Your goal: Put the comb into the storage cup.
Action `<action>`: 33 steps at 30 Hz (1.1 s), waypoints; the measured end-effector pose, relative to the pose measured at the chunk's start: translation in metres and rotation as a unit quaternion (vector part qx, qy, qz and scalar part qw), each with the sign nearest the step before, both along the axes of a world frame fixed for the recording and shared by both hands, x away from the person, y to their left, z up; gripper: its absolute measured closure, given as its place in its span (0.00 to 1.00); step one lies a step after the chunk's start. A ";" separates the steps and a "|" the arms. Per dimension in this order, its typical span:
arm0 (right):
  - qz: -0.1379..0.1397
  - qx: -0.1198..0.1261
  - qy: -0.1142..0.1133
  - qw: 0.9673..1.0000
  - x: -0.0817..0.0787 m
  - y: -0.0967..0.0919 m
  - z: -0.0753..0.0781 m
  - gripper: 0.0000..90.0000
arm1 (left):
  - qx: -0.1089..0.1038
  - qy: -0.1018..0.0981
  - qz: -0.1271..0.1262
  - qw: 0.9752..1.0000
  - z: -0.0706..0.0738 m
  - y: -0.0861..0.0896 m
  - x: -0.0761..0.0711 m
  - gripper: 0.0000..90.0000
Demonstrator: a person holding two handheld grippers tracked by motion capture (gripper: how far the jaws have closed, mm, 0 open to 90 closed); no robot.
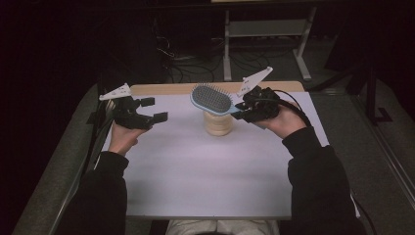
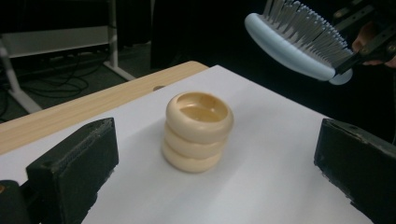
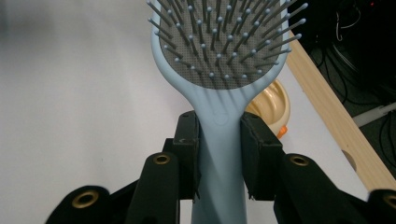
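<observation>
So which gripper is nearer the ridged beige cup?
Right. The right gripper holds the hairbrush just beside and above the cup; the left gripper hovers open, farther off.

Lab/recording setup: dark room, white-topped table, metal rack w/ loose cables behind

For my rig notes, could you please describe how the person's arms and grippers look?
Both sleeves are dark and long. Each gripper, left and right, is black with blocky fingers, brass-ringed holes and a pale three-cornered plate on top. A black cable trails from the right one.
</observation>
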State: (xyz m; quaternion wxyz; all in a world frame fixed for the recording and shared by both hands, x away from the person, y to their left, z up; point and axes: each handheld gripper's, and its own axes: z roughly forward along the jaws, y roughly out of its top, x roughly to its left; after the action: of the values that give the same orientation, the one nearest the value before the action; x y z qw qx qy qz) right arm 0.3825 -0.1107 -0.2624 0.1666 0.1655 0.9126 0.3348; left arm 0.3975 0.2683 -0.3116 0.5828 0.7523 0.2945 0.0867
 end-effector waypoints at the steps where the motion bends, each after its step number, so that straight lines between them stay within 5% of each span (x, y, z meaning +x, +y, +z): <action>1: -0.001 0.001 0.000 1.000 0.001 0.001 0.000 0.76 | -0.002 0.002 -0.004 1.000 0.000 -0.002 0.001 0.00; 7: 0.003 0.001 -0.005 1.000 0.007 0.010 0.003 0.76 | -0.028 0.008 -0.016 0.999 0.003 -0.012 0.008 0.00; 17: 0.015 0.006 -0.012 1.000 0.020 0.035 0.003 0.76 | -0.041 0.003 -0.013 0.999 0.008 -0.018 0.018 0.00; 33: 0.033 0.014 -0.027 0.999 0.033 0.072 -0.004 0.76 | -0.122 0.033 -0.017 0.992 0.008 -0.022 0.030 0.00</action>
State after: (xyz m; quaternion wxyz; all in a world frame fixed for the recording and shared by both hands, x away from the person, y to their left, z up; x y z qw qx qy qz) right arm 0.4152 -0.0392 -0.2667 0.1774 0.1288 0.9080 0.3571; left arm 0.4278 0.2461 -0.3037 0.6619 0.6825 0.3095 0.0154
